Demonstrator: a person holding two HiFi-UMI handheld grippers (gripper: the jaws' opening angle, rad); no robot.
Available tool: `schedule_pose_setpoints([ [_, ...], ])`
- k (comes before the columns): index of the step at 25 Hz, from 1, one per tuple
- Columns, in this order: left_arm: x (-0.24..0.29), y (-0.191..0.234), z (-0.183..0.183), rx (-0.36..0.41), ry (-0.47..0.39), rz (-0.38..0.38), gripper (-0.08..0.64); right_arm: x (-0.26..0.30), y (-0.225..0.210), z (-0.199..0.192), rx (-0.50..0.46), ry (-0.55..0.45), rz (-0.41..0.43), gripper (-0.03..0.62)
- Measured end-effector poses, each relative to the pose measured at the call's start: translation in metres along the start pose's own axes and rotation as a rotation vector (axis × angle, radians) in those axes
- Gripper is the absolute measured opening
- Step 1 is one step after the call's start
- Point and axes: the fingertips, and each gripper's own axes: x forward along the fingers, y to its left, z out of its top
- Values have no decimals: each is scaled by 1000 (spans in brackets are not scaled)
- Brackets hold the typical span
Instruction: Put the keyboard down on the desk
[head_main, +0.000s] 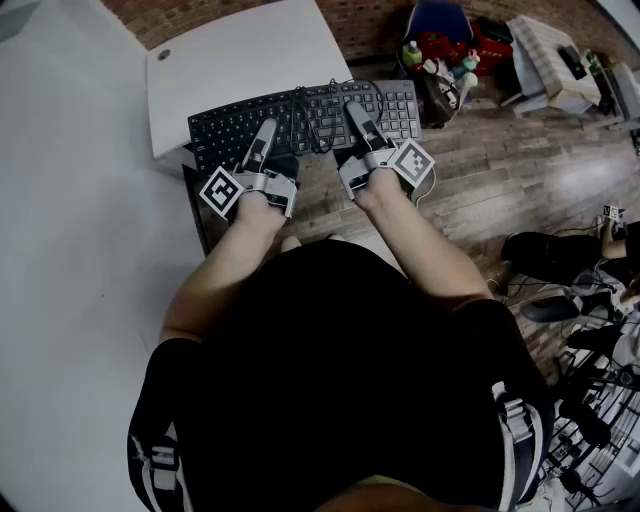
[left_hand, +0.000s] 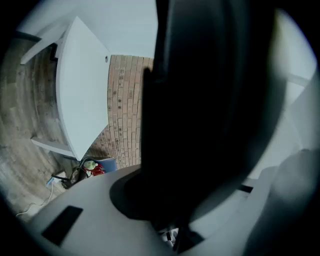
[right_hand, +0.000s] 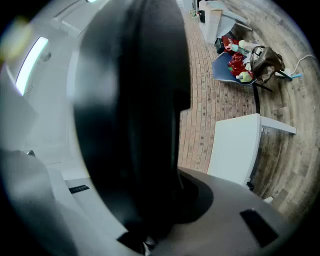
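Firmly, left gripper (head_main: 262, 131) and right gripper (head_main: 356, 108) pinch the black plastic keyboard (head_main: 225, 128).
Released overhanging the right edge of the white desk (head_main: 240, 60), it could tip floorward.

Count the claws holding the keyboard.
2. The left claw grips the keyboard left of its middle. The right claw grips it right of the middle. Both show plainly and none seems hidden.

Open desk top (head_main: 240, 60) beyond held keyboard (head_main: 226, 128)
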Motion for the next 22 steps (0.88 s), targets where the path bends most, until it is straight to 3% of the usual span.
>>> schedule_pose_setpoints([
  [22, 1, -11, -1, 21, 19, -12, 81, -3, 10, 0, 27, -7, 12, 143],
])
